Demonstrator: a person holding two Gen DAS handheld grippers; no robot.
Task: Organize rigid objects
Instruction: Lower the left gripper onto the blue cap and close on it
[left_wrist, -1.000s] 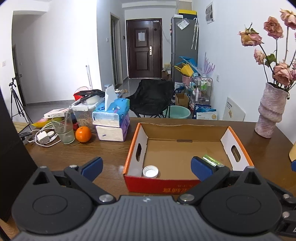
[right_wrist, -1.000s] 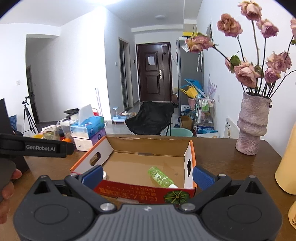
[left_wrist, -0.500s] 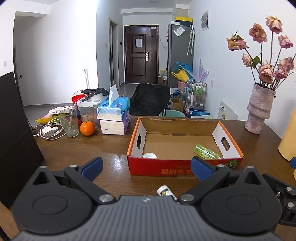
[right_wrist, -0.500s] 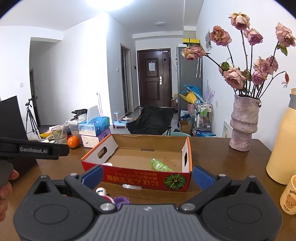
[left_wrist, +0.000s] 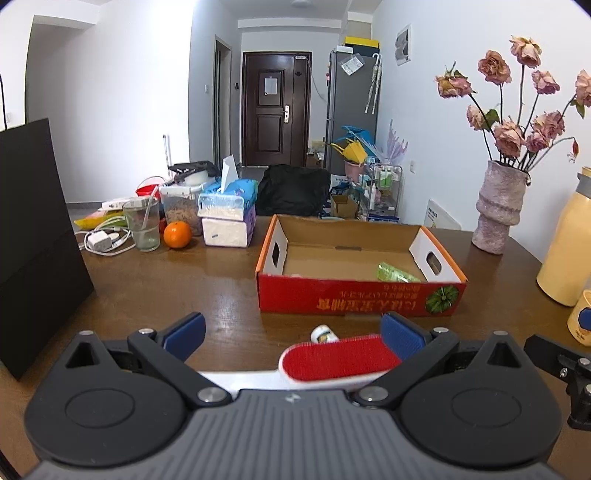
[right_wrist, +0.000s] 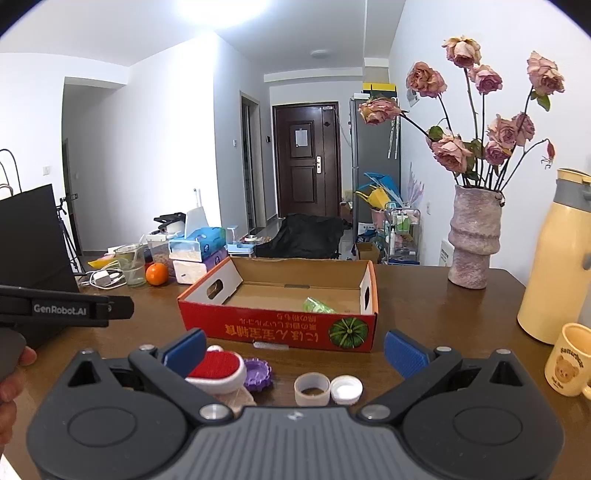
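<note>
Nearest the cardboard box (right_wrist: 280, 326), on its front side, lay the loose pieces: a red lint brush (left_wrist: 338, 360), a purple lid (right_wrist: 257, 373), a small cup (right_wrist: 312, 387) and a white cap (right_wrist: 346, 389). Both the left gripper (left_wrist: 291, 332) and the right gripper (right_wrist: 293, 349) stood spread and empty. A sound pick would likely centre one piece between the pads before closing. The brush sat just off the left gripper's right pad. Farther off, a green bottle (right_wrist: 317, 305) lay inside the box.

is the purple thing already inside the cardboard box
No, the purple thing lies on the table in front of the cardboard box, beside the red brush.
</note>
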